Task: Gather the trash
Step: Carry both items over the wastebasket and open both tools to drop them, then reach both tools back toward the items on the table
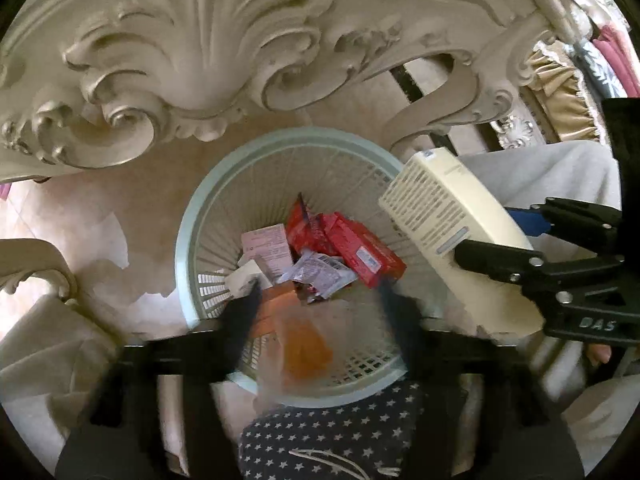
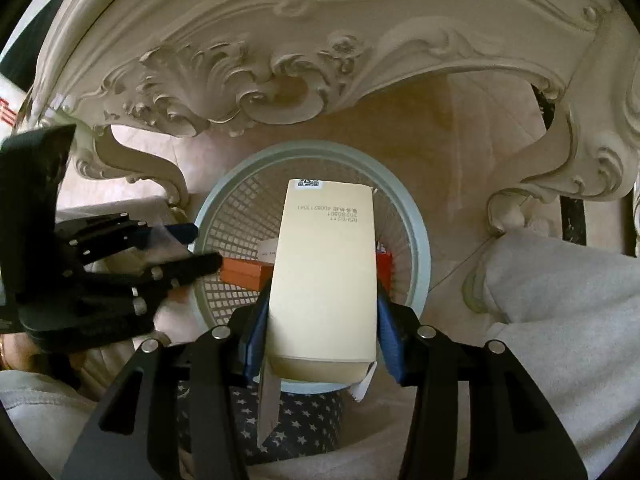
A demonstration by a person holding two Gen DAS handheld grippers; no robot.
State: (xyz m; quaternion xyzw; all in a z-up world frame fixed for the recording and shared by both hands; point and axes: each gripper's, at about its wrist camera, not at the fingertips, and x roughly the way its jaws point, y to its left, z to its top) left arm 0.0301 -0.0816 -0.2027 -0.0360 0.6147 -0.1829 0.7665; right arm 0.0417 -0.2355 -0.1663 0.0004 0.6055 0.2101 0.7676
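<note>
Two grippers hover over the bin (image 2: pixel 420 240): right gripper (image 2: pixel 320 344) clamps a cream carton (image 2: pixel 324 280), best released centrally; left gripper (image 1: pixel 320 300) spread, blurred wrapper falling.

My right gripper (image 2: pixel 322 332) is matt black plastic with blue pads (image 2: pixel 387 340) and shiny metal screws. It squeezes a smooth cream cardboard box (image 2: pixel 324 276). At twelve o'clock, the pale plastic mesh basket (image 2: pixel 224 200) holds glossy red packets (image 1: pixel 348 240) and crinkly wrappers (image 1: pixel 320 276). The carved table (image 2: pixel 280 60) looks painted and matt.

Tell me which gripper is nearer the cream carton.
Right. The right gripper clamps the cream carton above the basket; the left gripper is apart, beside it.
</note>
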